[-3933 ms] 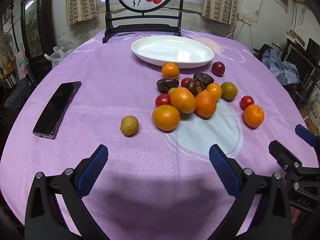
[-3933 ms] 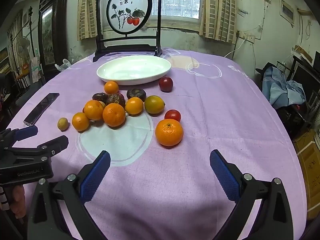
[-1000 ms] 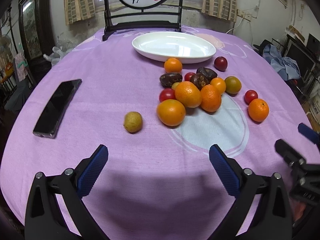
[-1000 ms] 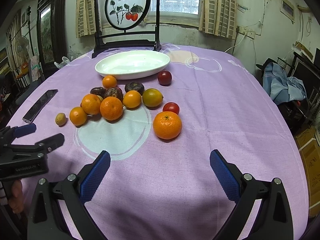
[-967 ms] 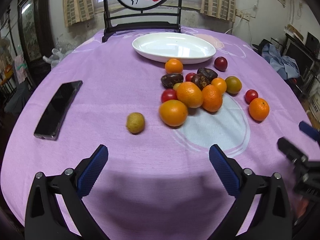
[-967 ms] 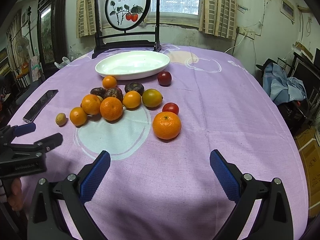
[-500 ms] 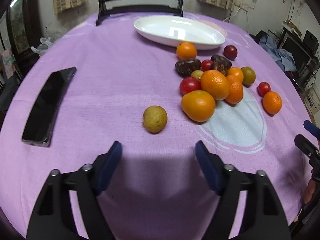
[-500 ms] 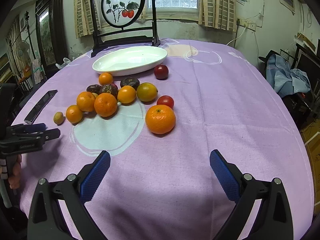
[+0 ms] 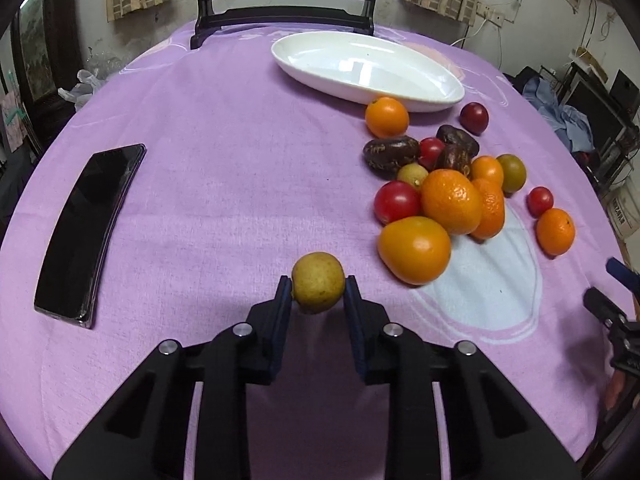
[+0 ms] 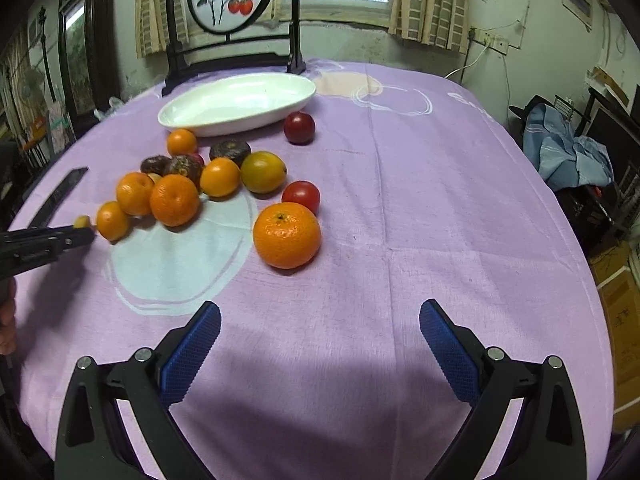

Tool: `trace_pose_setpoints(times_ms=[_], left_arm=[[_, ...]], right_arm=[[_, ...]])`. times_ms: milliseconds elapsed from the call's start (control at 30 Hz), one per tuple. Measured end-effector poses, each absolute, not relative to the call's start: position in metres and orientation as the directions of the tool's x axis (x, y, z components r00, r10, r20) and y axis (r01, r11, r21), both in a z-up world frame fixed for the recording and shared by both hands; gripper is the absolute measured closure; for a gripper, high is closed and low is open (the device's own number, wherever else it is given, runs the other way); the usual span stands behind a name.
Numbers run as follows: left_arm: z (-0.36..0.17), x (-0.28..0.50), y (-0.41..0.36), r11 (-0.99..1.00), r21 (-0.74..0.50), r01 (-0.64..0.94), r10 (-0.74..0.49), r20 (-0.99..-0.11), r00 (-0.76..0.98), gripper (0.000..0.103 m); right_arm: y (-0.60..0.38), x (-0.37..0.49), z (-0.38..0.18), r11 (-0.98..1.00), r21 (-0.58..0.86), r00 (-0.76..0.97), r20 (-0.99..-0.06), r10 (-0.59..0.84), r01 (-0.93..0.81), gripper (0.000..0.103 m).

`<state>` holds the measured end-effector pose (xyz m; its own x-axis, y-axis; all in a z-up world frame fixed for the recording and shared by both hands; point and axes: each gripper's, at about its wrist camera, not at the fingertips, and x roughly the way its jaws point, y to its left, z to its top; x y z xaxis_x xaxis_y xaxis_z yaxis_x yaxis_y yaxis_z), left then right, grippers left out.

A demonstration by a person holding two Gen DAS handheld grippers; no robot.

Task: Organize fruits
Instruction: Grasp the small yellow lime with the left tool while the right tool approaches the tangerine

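Observation:
A small yellow-green fruit (image 9: 318, 282) sits on the purple tablecloth between the blue pads of my left gripper (image 9: 318, 293); its jaws are closing and both pads touch the fruit's sides. In the right wrist view that fruit (image 10: 82, 222) peeks out at the left gripper's tip (image 10: 86, 234). My right gripper (image 10: 320, 334) is open over bare cloth, a little short of a lone orange (image 10: 287, 235). A heap of oranges (image 9: 414, 250), red tomatoes (image 9: 397, 202) and dark fruits (image 9: 390, 152) lies to the right. The white oval plate (image 9: 368, 68) stands empty behind the heap.
A black phone (image 9: 90, 228) lies at the left of the table. A dark wooden screen stand (image 9: 284, 16) rises behind the plate. A dark red fruit (image 10: 299, 128) sits apart near the plate. The table's right edge drops toward clutter and blue cloth (image 10: 568, 148).
My left gripper moved forward and down to the small yellow-green fruit and went from wide open to closed on it. The right gripper crept closer to the lone orange, still open.

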<state>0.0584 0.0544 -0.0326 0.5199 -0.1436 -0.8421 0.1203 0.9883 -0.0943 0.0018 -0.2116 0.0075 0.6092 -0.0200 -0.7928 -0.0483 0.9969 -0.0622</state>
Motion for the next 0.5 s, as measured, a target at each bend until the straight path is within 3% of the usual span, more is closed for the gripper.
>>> trace_pose_setpoints(times_ms=[400, 500], left_arm=[[-0.026, 0.046, 0.058, 0.984, -0.113, 0.139, -0.171, -0.828, 0.534, 0.077], [-0.023, 0.045, 0.056, 0.982, -0.112, 0.15, -0.176, -0.824, 0.539, 0.077]], right_arm=[[-0.191, 0.056, -0.008, 0.993, -0.106, 0.557, -0.829, -0.055, -0.06, 0.004], [-0.191, 0.061, -0.01, 0.992, -0.111, 0.553, -0.831, -0.06, -0.058, 0.018]])
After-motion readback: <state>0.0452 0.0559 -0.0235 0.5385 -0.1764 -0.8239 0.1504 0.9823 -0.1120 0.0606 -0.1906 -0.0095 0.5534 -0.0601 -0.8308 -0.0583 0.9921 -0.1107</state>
